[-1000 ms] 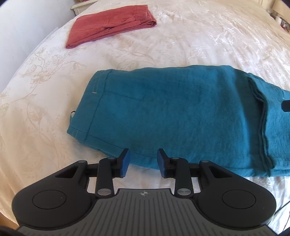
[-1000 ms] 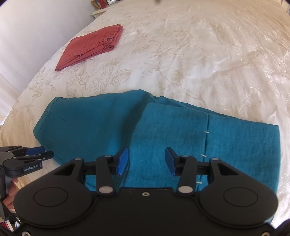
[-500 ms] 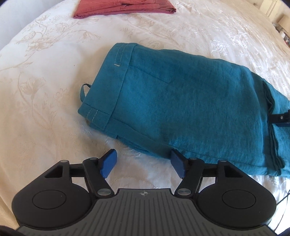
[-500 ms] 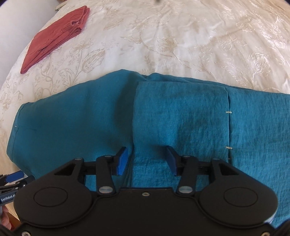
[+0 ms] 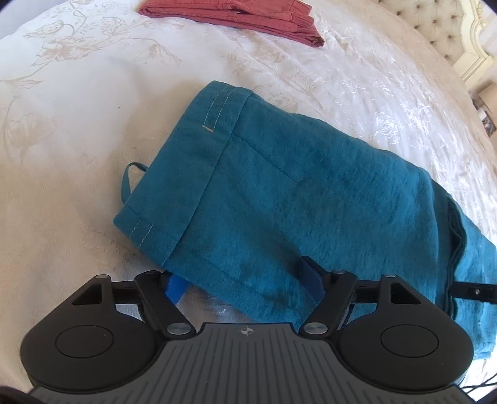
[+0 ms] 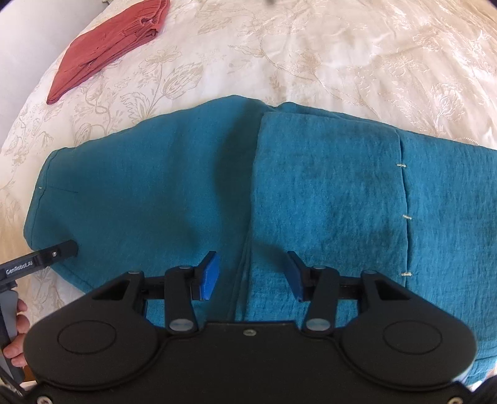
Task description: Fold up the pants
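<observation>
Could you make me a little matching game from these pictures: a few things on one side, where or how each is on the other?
Things:
1. teal pants
2. red pants
3. left gripper
4. right gripper

States:
A. folded, far across the bedspread
B. open, over the folded hem edge
C. open, straddling the near edge by the waistband
D. spread out in front of both grippers

Pairs: 1-D, 2-A, 3-C, 4-B
</observation>
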Available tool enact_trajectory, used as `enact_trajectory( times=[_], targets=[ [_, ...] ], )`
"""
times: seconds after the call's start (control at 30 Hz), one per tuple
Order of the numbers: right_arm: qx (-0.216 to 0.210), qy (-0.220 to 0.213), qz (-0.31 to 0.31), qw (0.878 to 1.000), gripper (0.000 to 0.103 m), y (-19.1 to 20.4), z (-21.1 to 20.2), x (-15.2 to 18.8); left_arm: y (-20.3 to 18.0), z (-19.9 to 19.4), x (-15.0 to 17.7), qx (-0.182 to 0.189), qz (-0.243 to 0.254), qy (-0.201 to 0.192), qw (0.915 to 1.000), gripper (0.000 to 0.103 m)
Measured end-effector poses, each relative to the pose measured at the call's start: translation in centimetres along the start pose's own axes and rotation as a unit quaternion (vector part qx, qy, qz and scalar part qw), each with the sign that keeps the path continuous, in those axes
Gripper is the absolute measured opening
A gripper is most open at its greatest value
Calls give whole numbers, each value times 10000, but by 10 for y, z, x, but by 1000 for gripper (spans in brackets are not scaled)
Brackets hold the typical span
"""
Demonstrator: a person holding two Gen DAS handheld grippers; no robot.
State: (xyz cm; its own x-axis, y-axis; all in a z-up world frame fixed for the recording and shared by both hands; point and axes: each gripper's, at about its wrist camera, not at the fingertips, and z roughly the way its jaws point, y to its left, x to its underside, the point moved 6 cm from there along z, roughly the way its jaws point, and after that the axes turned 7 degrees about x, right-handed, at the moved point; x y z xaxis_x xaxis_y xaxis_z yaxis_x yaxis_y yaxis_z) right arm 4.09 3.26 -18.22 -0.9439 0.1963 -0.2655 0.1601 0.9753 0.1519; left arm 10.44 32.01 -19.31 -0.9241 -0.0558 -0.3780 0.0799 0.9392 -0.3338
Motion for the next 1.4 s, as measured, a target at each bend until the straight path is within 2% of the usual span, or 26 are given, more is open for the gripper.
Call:
enact_trajectory(
  times=[0.1, 0.13, 0.17, 0.2, 0.23, 0.27, 0.3, 0.33, 0.37, 0.43, 0.53, 0.67, 0.8, 0.93, 1.0, 1.07, 1.17, 1.23, 1.33, 1.4],
  targets=[
    [-7, 27, -31, 10000, 56, 2, 0, 3, -2, 7, -9, -19, -185, -100, 9998, 77],
    [-1, 33, -35, 10000, 56, 3, -1, 5, -3, 8, -10, -65, -260, -166, 9995, 77],
    [-7, 34, -32, 10000, 56, 2, -2, 6, -4, 7, -11, -162, -364, -262, 9989, 72],
    [-16, 31, -21, 10000, 56, 1, -3, 8, -4, 6, -12, -317, -433, -335, 9980, 56],
    [-28, 15, -2, 10000, 56, 0, -6, 11, -4, 3, -14, -422, -458, -384, 9973, 47],
    [-47, 1, 24, 10000, 56, -2, -9, 13, -6, -1, -15, -440, -448, -423, 9971, 25],
    [-74, -12, 48, 10000, 56, -4, -11, 15, -10, -6, -17, -332, -380, -451, 9977, 12],
    [-109, -28, 82, 9999, 56, -7, -13, 17, -15, -12, -19, -279, -328, -502, 9978, 9],
    [-147, -44, 105, 9998, 56, -10, -15, 19, -22, -20, -21, -334, -225, -596, 9974, 9],
    [-224, -87, 154, 9996, 56, -17, -21, 22, -44, -41, -26, -526, 281, -865, 9945, 9],
    [-361, -187, 268, 9988, 56, -32, -30, 25, -96, -77, -28, -690, 1219, -1279, 9818, 9],
    [-588, -330, 429, 9968, 56, -59, -41, 27, -173, -111, -21, -537, 1890, -1706, 9656, 9],
    [-621, -429, 537, 9957, 56, -100, -52, 31, -265, -101, 2, -170, 2549, -1860, 9488, 9],
    [-581, -515, 753, 9941, 56, -147, -61, 34, -339, -53, 38, 225, 3072, -1614, 9376, 12],
    [-483, -545, 798, 9941, 56, -172, -63, 35, -364, -26, 61, 375, 3236, -1375, 9354, 17],
    [-368, -521, 862, 9942, 56, -199, -63, 38, -381, -5, 81, 507, 3364, -1119, 9337, 18],
    [-231, -502, 1011, 9933, 56, -235, -63, 40, -393, 12, 109, 606, 3497, -610, 9329, 18],
    [-194, -532, 1018, 9932, 56, -253, -66, 38, -390, 5, 120, 505, 3534, -620, 9321, 19],
    [-262, -668, 918, 9932, 56, -263, -72, 30, -387, -1, 119, 366, 3509, -591, 9338, 22],
    [-343, -743, 876, 9928, 56, -262, -74, 23, -383, -6, 116, 464, 3493, -509, 9345, 22]
  ],
)
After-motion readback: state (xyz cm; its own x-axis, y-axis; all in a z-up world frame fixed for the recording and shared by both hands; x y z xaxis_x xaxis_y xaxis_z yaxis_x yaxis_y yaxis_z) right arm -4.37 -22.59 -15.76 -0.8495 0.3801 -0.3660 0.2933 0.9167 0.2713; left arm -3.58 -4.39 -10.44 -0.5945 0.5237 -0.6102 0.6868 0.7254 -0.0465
